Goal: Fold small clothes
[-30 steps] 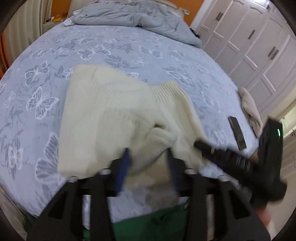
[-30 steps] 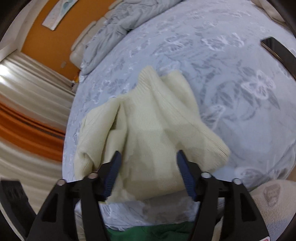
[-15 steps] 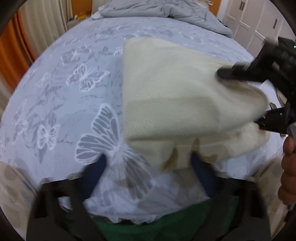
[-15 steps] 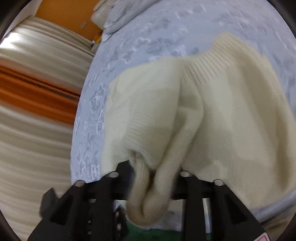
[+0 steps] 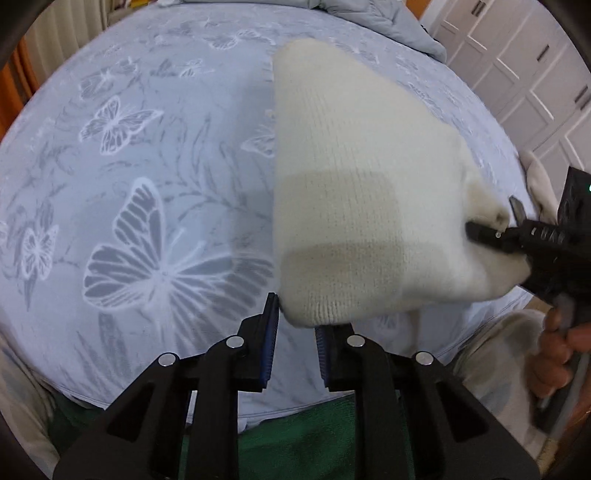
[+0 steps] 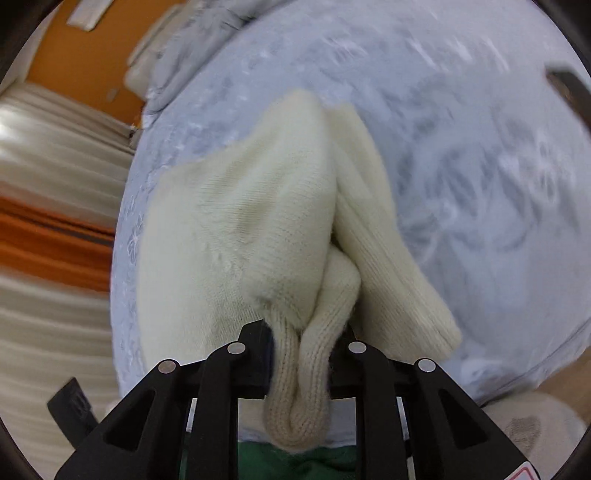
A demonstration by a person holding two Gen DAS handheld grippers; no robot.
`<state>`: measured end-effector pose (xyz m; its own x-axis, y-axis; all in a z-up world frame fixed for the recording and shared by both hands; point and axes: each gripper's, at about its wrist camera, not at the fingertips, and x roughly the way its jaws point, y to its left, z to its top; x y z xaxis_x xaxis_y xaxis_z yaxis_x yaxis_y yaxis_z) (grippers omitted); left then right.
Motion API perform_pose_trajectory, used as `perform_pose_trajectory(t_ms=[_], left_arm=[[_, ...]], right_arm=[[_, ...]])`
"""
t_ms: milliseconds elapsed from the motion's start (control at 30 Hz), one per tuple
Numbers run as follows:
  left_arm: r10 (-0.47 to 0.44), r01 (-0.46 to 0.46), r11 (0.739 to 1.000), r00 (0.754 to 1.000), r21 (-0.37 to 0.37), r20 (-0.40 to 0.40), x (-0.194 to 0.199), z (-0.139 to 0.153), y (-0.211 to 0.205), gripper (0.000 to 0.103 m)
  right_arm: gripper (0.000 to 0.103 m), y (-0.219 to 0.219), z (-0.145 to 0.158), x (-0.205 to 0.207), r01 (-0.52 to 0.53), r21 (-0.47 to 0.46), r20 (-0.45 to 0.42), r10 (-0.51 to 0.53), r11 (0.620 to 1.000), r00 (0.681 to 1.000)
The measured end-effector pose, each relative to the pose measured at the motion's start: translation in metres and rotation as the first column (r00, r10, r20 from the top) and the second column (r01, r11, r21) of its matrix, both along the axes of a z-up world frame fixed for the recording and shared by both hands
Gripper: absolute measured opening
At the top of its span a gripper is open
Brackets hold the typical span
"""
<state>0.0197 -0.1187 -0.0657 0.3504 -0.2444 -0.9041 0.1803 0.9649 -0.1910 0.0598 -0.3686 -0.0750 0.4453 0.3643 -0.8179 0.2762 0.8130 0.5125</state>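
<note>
A cream knitted sweater (image 5: pixel 362 192) lies folded on the blue butterfly-print bed sheet (image 5: pixel 147 192). My left gripper (image 5: pixel 295 325) is at its near left corner; the jaws stand a little apart around the corner's edge, and I cannot tell if they pinch it. My right gripper (image 6: pixel 306 343) is shut on a bunched fold of the sweater (image 6: pixel 258 229), which hangs down between the fingers. In the left wrist view the right gripper (image 5: pixel 480 230) bites the sweater's right edge.
A grey duvet (image 5: pixel 369 14) is heaped at the head of the bed. White wardrobe doors (image 5: pixel 517 74) stand to the right. A beige cloth (image 5: pixel 539 181) and a dark flat device (image 6: pixel 565 88) lie near the bed's right edge. Curtains (image 6: pixel 44 184) hang left.
The left gripper has moved to the sweater's near left corner and its jaws have narrowed. The right gripper closed on a bunch of the sweater and holds it.
</note>
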Motion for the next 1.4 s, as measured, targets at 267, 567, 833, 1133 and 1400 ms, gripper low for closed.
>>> perform_pose_trajectory(t_ms=[267,567,833,1133,1400], left_arm=[[0.044,-0.044,0.997,0.999,-0.058,-0.014,-0.007,0.016,0.019,0.034],[0.019,-0.019,1.000,1.000,0.003,0.005,-0.004,0.011,0.016,0.039],[0.038,-0.038,0.999,0.998,-0.001,0.042,-0.019,0.036,0.027,0.053],[0.075,-0.084,0.995,0.984,0.050,0.159,-0.021,0.077,0.031,0.067],[0.113,-0.123,0.991,0.980,0.050,0.161,-0.018,0.078,0.046,0.074]], right_arm=[[0.022,-0.009,0.005,-0.009,0.010,0.083,0.040,-0.014,0.996,0.999],[0.028,-0.009,-0.006,0.009,-0.054,-0.121,-0.074,0.045,0.991,0.996],[0.039,0.023,0.088,-0.036,0.034,-0.239,0.224,0.020,0.970,0.974],[0.005,0.108,0.002,0.013,-0.334,-0.242,-0.003,0.344,0.911,0.939],[0.015,0.060,0.067,0.022,-0.156,-0.190,0.149,0.186,0.969,0.971]])
